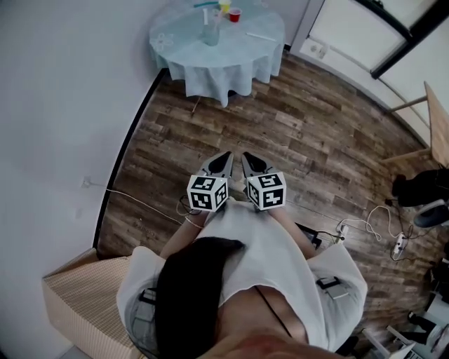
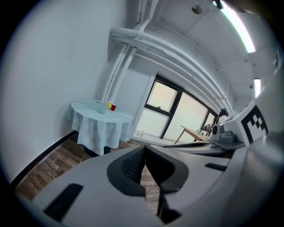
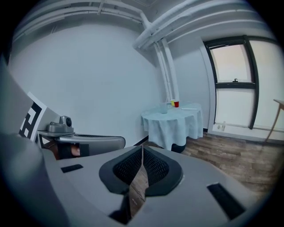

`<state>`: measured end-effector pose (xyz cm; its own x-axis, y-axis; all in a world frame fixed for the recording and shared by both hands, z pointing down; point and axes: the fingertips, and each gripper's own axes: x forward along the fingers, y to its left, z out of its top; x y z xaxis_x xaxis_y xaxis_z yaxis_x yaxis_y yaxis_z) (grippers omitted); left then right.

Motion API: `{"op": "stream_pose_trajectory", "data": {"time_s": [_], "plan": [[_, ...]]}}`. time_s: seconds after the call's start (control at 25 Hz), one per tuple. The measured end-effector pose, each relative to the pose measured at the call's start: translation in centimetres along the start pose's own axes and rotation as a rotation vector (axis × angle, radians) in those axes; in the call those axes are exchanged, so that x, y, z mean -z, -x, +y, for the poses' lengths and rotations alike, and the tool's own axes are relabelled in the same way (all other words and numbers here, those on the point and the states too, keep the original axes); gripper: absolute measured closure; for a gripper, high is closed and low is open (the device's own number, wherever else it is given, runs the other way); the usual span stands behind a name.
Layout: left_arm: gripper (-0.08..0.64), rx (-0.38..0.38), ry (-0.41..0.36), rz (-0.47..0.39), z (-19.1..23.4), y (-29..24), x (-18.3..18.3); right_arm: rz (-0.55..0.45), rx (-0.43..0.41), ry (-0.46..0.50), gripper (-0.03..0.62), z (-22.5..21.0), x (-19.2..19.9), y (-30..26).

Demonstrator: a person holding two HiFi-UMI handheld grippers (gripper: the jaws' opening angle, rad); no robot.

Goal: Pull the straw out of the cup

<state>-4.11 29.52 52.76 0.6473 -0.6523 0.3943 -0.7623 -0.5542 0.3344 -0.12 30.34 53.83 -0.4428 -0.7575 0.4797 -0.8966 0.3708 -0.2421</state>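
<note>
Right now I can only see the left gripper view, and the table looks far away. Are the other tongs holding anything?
Observer: No. In the right gripper view, the tongs of the right gripper are shut together, with nothing between them.
Operator: Is there really a straw in a cup?
Observer: The head view shows a clear cup on the table, with what looks like a straw standing in it.
Operator: Could I trip on anything?
Observer: Cables and a power strip lie on the floor off to the person's right, not on the way to the table.
</note>
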Motion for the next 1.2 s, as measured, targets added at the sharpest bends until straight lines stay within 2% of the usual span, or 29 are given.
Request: {"op": "stream_pose_trajectory", "data": {"time_s": [0.2, 0.44, 0.76, 0.96, 1.2], "plan": [[0.552, -0.016, 0.044, 0.011, 1.7, 0.3, -0.3, 0.002, 0.005, -0.021, 0.557, 0.2, -0.2, -0.9], [0.552, 0.014, 0.061, 0.027, 1.5, 1.0, 0.1, 0.028, 0.008, -0.042, 0.557, 0.8, 0.9, -1.5], [0.552, -0.055, 0.089, 0.046, 3.8, 0.3, 0.2, 0.016, 0.021, -0.078, 0.557, -1.0, 0.5, -2.9], [0.552, -0.092, 0.074, 0.065, 5.3, -0.9, -0.2, 0.009, -0.025, -0.03, 0.557, -0.8, -0.6, -4.7], [0.552, -0.113, 0.083, 0.018, 6.3, -3.7, -2.5, 0.019, -0.099, 0.066, 0.557, -2.0, -3.0, -7.0]]}}
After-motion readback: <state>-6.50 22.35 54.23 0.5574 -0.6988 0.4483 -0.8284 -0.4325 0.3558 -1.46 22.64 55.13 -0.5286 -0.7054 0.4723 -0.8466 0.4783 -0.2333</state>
